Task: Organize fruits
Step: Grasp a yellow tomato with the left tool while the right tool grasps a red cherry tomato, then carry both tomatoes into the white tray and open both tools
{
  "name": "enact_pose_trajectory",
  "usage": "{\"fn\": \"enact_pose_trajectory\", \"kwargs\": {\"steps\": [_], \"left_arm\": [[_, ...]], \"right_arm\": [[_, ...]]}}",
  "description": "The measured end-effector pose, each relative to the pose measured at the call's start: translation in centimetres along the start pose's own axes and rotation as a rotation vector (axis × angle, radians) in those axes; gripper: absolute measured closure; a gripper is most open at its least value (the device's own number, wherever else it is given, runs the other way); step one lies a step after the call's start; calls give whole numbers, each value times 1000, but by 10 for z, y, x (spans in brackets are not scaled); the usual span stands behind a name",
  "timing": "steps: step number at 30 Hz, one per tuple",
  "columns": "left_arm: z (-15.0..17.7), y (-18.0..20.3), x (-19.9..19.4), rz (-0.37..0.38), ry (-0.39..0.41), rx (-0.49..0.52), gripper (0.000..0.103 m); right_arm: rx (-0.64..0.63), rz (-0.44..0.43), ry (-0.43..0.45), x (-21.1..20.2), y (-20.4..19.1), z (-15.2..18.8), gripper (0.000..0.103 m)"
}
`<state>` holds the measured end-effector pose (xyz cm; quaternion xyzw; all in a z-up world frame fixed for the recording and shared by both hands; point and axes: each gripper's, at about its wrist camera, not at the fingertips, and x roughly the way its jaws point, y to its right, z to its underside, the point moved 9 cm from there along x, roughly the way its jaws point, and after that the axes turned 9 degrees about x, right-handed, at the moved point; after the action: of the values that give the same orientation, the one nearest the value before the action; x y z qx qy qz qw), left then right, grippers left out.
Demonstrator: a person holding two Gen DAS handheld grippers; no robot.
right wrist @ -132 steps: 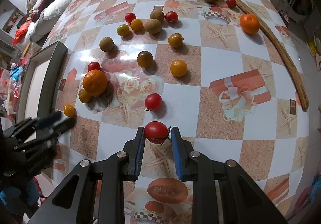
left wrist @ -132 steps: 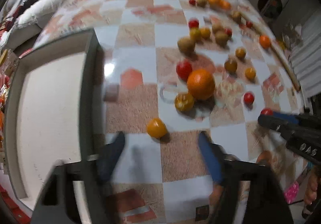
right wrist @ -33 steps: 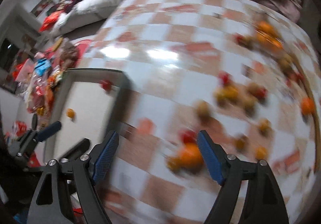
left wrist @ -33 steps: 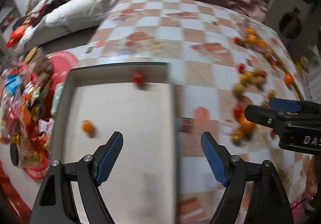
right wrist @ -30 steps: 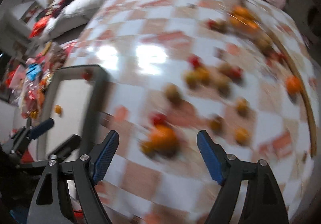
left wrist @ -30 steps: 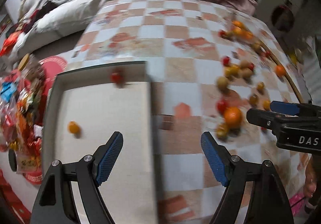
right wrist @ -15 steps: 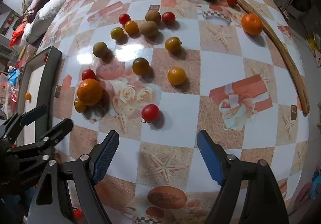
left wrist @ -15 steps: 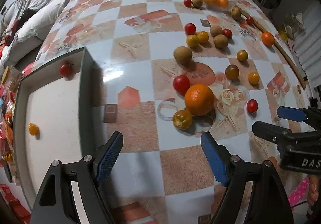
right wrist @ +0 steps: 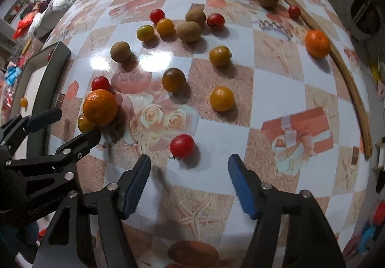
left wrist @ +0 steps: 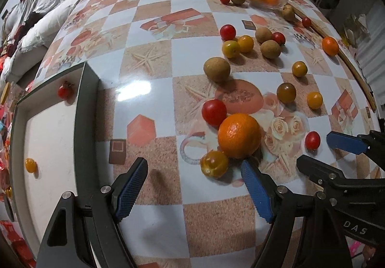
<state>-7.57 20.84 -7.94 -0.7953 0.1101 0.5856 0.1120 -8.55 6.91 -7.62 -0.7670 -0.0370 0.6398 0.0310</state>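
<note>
Many small fruits lie on the checked tablecloth. My left gripper (left wrist: pixel 192 181) is open and empty, just short of a yellow-orange tomato (left wrist: pixel 214 163) that touches a large orange (left wrist: pixel 239 135). My right gripper (right wrist: pixel 189 175) is open and empty, with a red cherry tomato (right wrist: pixel 182 146) just beyond its fingertips. A dark-rimmed tray (left wrist: pixel 83 109) at the left holds one red tomato (left wrist: pixel 65 90) and one small yellow tomato (left wrist: pixel 30 165). The right gripper also shows in the left wrist view (left wrist: pixel 329 152), and the left gripper in the right wrist view (right wrist: pixel 65 125).
A glass bowl (left wrist: pixel 281 0) with oranges stands at the far side. A wooden stick (right wrist: pixel 349 80) lies along the right edge, with a lone orange (right wrist: pixel 317 43) beside it. Kiwis, red and yellow tomatoes are scattered mid-table. Bedding and clutter lie beyond the table's left edge.
Both grippers swung from the tray back over the table and came lower and closer to the fruit. The red and yellow tomatoes they held earlier now lie in the tray.
</note>
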Motion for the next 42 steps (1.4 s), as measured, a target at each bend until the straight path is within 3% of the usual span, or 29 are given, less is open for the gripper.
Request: {"fn": "enact_pose_trajectory", "kwargs": {"steps": [2,3,4,5,6,7,9,12,17,30,42], "left_arm": [[-3,3,1,6,3,0,29],[-4,6,2,12,-4,5,42],[-3,8,4,11,-17,10,49],[-4,9,3,5,-12,10,50],[-4,10,3,14,-14,8,60],[-5,11,2,28,-10,3,72],[-5,11,1,50,-13,-5,79],[-3,10,-2,107,-13,-31,79],[3,5,-16,128,-4,-56,79],[3,-20,-58,116,66,-101,79],[20,-72,-85,60,113,-188,79]], "right_arm": [[-10,5,7,0,-2,-2,50],[-14,8,9,0,-3,-4,57],[-20,9,11,0,-5,-6,70],[-22,4,10,0,-6,-7,76],[-15,-12,3,0,-7,-8,82],[-8,-24,0,0,-7,-8,82],[24,-61,-13,0,-6,-8,82],[56,-83,-18,-2,-2,-8,82],[76,-105,-18,-9,1,-5,82],[49,-136,7,-33,-20,-12,82],[-57,-174,14,-43,-74,-21,82]]}}
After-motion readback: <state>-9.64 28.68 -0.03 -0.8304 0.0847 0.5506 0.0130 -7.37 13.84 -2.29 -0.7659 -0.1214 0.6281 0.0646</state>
